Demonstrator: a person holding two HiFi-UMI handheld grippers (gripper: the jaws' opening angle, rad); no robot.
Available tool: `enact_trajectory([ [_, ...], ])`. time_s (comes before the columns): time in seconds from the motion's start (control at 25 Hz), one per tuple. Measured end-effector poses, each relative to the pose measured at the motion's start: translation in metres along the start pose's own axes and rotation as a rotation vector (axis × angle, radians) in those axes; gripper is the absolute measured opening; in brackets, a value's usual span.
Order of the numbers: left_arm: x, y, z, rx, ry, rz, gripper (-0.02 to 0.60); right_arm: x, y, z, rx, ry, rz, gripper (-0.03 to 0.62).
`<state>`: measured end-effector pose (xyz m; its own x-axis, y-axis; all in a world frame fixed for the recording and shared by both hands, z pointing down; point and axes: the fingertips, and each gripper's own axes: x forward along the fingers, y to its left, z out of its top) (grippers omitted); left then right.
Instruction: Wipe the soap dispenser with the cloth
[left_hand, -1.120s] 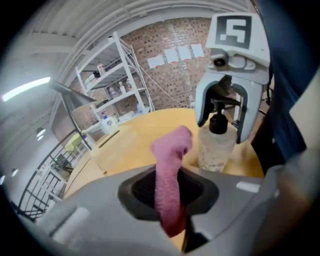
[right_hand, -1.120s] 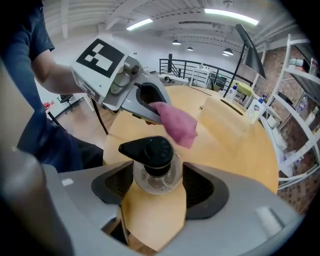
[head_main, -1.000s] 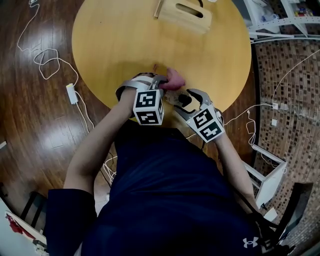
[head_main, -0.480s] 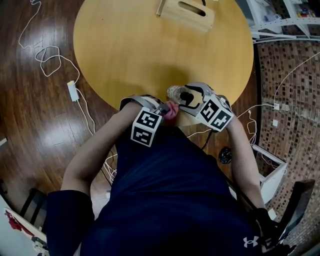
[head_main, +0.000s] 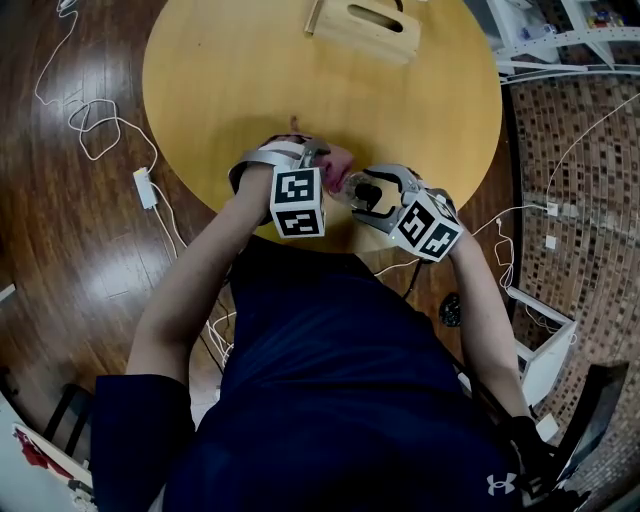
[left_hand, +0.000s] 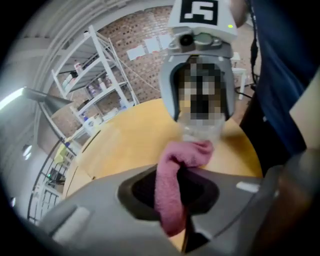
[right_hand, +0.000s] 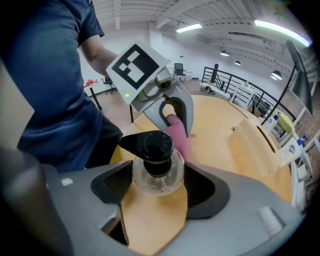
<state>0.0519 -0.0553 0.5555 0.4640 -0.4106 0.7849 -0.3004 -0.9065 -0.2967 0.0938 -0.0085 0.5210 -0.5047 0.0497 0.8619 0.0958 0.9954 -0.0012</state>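
Observation:
The soap dispenser (right_hand: 156, 162), a clear round bottle with a black pump head, is held over the near edge of the round wooden table (head_main: 250, 90). My right gripper (right_hand: 156, 182) is shut on it, one pad against each side of the bottle. My left gripper (left_hand: 172, 187) is shut on a pink cloth (left_hand: 170, 195), whose free end presses against the bottle's side (left_hand: 202, 132). In the head view the left gripper (head_main: 325, 158) and cloth (head_main: 340, 160) sit just left of the right gripper (head_main: 360, 190). The cloth (right_hand: 177, 132) shows behind the pump.
A wooden box with a slot handle (head_main: 365, 25) stands at the table's far side. White cables (head_main: 100, 130) and a power adapter (head_main: 145, 187) lie on the dark wooden floor at left. A white stool (head_main: 535, 340) is at right. Metal shelves (left_hand: 100, 85) stand beyond the table.
The left gripper with the cloth dropped toward the table's near edge, then came back up along the dispenser's left side. The right gripper rolled a little but stayed put with the dispenser.

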Motion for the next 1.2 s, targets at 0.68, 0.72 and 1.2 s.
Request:
enact_trajectory([
  [0.68, -0.007, -0.050, -0.017, -0.023, 0.041, -0.092, 0.069, -0.001, -0.006, 0.007, 0.349, -0.066, -0.241, 0.327],
  [0.72, -0.005, -0.038, -0.017, -0.004, 0.044, -0.070, 0.069, 0.001, -0.004, 0.009, 0.243, -0.054, -0.210, 0.327],
  [1.2, -0.009, -0.088, -0.005, 0.109, 0.000, -0.173, 0.069, 0.007, 0.007, 0.009, 0.332, -0.151, -0.094, 0.410],
])
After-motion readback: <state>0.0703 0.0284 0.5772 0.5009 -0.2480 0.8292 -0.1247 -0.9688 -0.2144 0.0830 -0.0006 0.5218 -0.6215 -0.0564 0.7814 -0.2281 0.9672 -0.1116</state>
